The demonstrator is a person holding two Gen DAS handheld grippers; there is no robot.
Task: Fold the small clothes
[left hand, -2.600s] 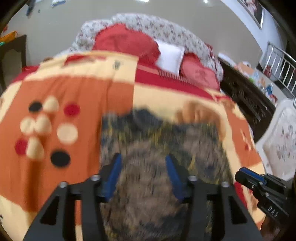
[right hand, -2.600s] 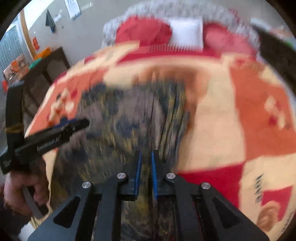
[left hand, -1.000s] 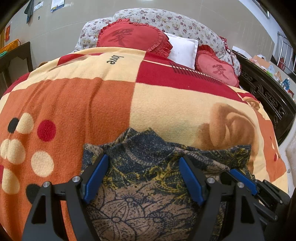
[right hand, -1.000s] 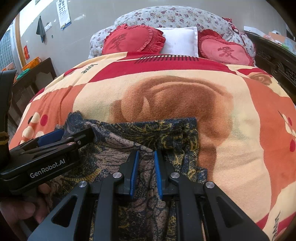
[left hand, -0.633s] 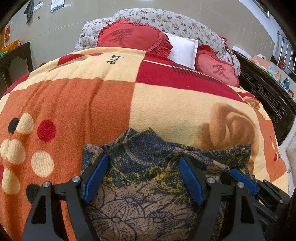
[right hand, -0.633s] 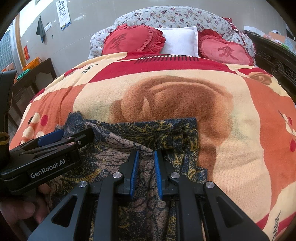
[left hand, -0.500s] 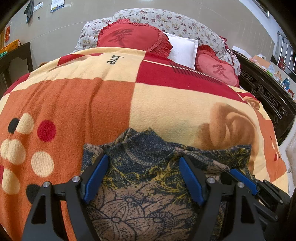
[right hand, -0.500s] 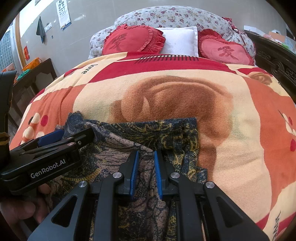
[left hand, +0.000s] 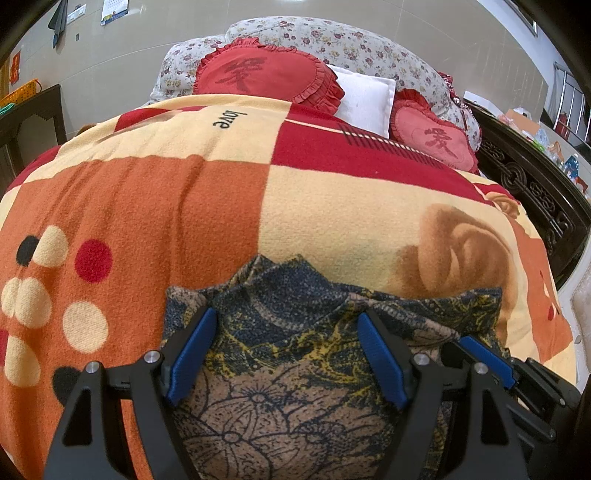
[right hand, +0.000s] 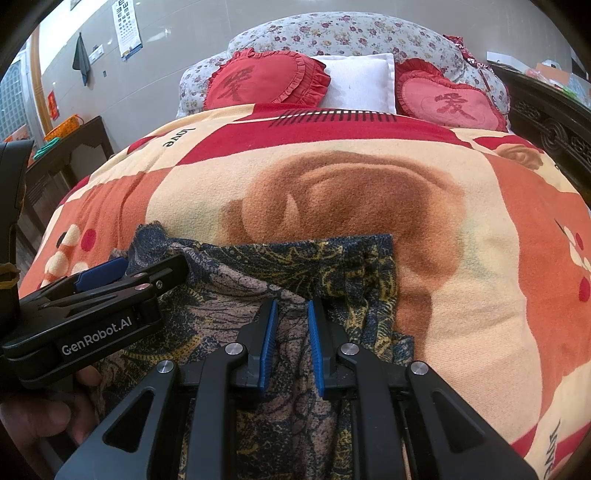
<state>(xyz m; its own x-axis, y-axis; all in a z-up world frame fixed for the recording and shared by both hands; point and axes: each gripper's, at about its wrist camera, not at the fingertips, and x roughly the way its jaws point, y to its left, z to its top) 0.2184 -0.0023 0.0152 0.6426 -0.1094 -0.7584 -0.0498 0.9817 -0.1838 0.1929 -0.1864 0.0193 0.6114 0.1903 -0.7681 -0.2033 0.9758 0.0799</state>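
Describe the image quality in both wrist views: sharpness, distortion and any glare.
Left wrist view: sharp, no motion blur; the fisheye bows the blanket into a dome, dark corners, faint ceiling-light glare along the top. Right wrist view: equally crisp, weave of the patterned garment legible, same barrel distortion and corner vignette; lighting even, with only soft shadows.

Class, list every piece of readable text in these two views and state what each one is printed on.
"love": on the blanket, in black, also seen in the right wrist view.
"GenRobot.AI": on the left hand-held gripper.
A red Chinese character on each heart cushion; I cannot read it with certainty.
Wall chart: print too small to read.
Black lettering at the blanket's lower right edge: cut off, unreadable.
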